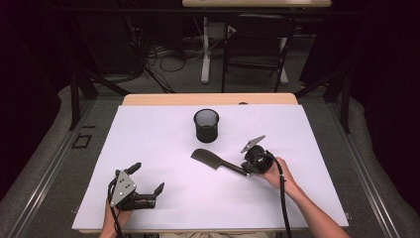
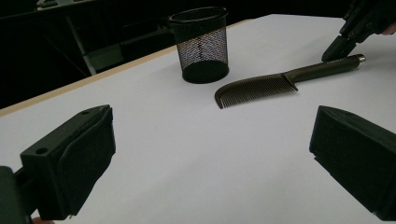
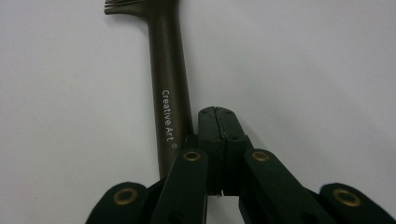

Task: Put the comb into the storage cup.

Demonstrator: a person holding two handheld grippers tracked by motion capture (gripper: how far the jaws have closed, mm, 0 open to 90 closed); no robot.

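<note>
A dark comb (image 1: 214, 160) lies flat on the white table (image 1: 163, 198), a little to the 4 o'clock side of the table's middle, with its toothed head pointing toward 10 o'clock and its handle running toward 4 o'clock. The right gripper (image 1: 247, 171) sits at the handle's end, held by the person's right hand (image 1: 275, 173) coming in from 5 o'clock. In the right gripper view its jaws are pressed together with nothing between them, and the right gripper's tip (image 3: 215, 122) lies just beside the comb's handle (image 3: 169, 93), at the handle's 3 o'clock side; the handle bears the words "Creative Art". The left gripper view shows the same closed tip just over the handle's end. A black mesh cup (image 1: 206, 125) stands upright at 12 o'clock from the comb's head, near it but apart. The left gripper (image 1: 147, 183) rests low over the table at about 7 o'clock, well apart from the comb, with its jaws spread wide and only bare table between them, as the left gripper view also shows (image 2: 210, 158).
</note>
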